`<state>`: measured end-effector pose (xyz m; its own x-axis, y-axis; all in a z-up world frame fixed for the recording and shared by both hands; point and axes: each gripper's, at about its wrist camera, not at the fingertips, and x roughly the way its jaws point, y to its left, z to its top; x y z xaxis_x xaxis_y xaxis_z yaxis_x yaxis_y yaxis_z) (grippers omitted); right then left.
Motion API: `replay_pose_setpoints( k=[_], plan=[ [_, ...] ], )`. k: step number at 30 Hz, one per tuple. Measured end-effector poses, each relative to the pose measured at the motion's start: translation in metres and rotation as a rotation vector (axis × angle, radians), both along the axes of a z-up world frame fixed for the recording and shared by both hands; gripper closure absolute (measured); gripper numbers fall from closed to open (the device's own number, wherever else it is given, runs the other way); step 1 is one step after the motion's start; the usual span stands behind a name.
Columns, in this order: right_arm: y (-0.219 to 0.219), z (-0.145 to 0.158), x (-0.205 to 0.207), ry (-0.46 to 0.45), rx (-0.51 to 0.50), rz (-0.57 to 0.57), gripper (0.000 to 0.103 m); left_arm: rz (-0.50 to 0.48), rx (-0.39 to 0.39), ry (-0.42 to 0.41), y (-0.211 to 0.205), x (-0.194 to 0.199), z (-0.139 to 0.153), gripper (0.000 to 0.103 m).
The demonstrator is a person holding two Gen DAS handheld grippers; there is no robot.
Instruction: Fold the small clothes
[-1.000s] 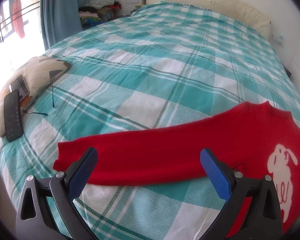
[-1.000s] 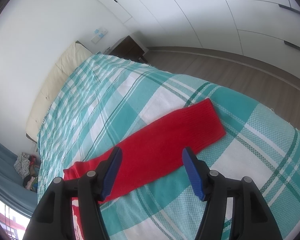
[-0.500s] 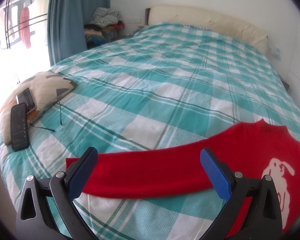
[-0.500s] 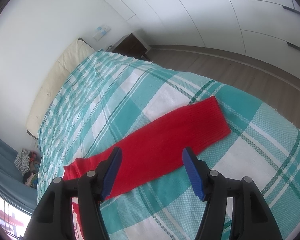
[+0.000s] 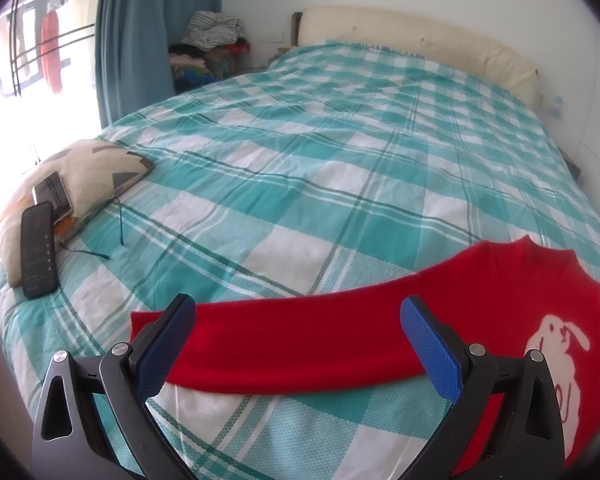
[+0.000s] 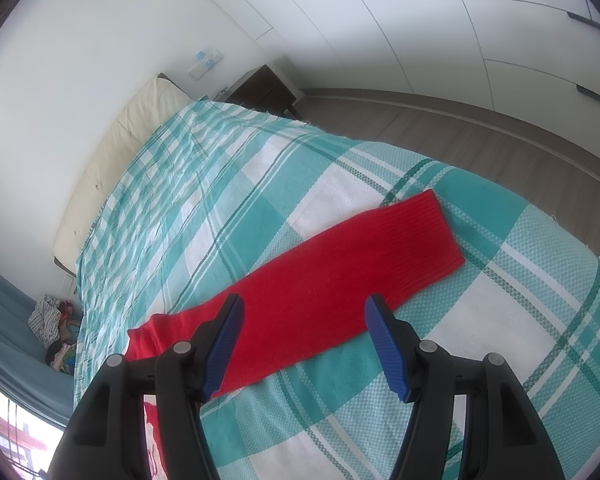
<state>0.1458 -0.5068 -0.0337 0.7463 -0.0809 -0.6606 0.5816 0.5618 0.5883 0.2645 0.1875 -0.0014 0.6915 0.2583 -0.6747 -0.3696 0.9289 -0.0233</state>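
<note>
Here, red sweater (image 5: 480, 304) lies flat on bed (image 5: 340, 152).

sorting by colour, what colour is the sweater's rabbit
White, on the red sweater; rabbit shows best in left wrist view.

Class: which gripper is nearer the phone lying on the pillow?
Left. The left gripper hovers over the sweater's sleeve, with the phone off to its left; the right gripper views the opposite sleeve.

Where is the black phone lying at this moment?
In the left wrist view, the black phone lies at the far left, on the near end of the patterned pillow, left of the red sweater sleeve.
</note>
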Motion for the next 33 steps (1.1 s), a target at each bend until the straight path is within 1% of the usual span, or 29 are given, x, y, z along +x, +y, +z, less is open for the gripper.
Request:
replay_pose_setpoints(
  k=[8, 19, 25, 27, 29, 31, 33],
  plan=[
    [0.001, 0.000, 0.000, 0.001, 0.001, 0.002, 0.040, 0.015, -0.016, 0.010, 0.005, 0.000, -0.005, 0.001],
    [0.002, 0.000, 0.000, 0.002, -0.001, 0.003, 0.040, 0.020, -0.015, 0.019, 0.008, 0.000, -0.008, 0.001],
    [0.006, -0.003, 0.007, 0.005, -0.025, 0.024, 0.040, 0.029, -0.025, 0.013, 0.011, -0.001, -0.008, 0.001],
    [-0.006, -0.002, 0.009, -0.049, -0.009, 0.037, 0.040, 0.033, -0.038, 0.013, 0.012, -0.001, -0.009, 0.001],
    [-0.026, 0.002, 0.006, -0.114, -0.012, 0.016, 0.040, 0.038, -0.050, 0.012, 0.012, -0.002, -0.008, 0.001],
    [-0.044, 0.005, 0.005, -0.119, -0.043, 0.008, 0.040, 0.042, -0.057, 0.009, 0.012, -0.002, -0.006, 0.001],
    [-0.059, 0.000, 0.006, -0.085, -0.041, 0.022, 0.040, 0.043, -0.056, 0.006, 0.010, -0.003, -0.005, 0.001]
  ],
)
